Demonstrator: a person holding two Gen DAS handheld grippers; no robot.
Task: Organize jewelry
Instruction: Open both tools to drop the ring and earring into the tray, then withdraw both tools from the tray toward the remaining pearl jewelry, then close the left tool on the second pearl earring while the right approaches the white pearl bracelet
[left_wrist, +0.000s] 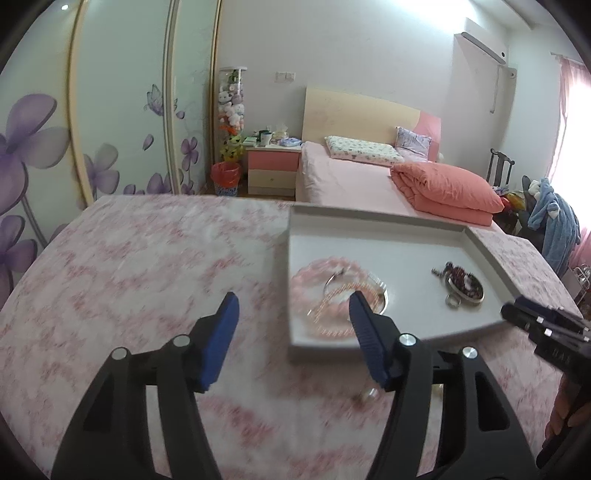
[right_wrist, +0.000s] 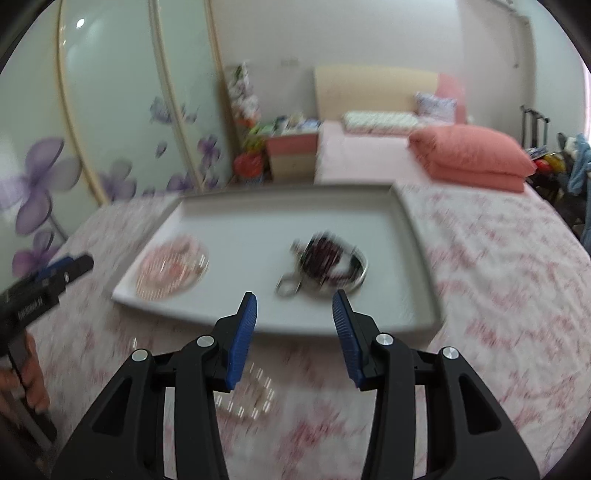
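A shallow white tray (left_wrist: 388, 236) sits on a surface covered with a pink-and-white floral cloth (left_wrist: 147, 258); inside it lie a pink beaded necklace (left_wrist: 332, 291) coiled with a silver bangle near its left end and, well apart to the right, a dark red beaded piece with silver rings (left_wrist: 465, 290). The left gripper (left_wrist: 291, 317) hangs over the cloth at the tray's left edge, its blue fingers (left_wrist: 225, 343) apart and empty. The right gripper (right_wrist: 293, 314) hovers at the tray's near rim, just short of the dark piece, fingers likewise apart with nothing between them, while a small blurred sparkling item (right_wrist: 255, 398) lies on the cloth below it.
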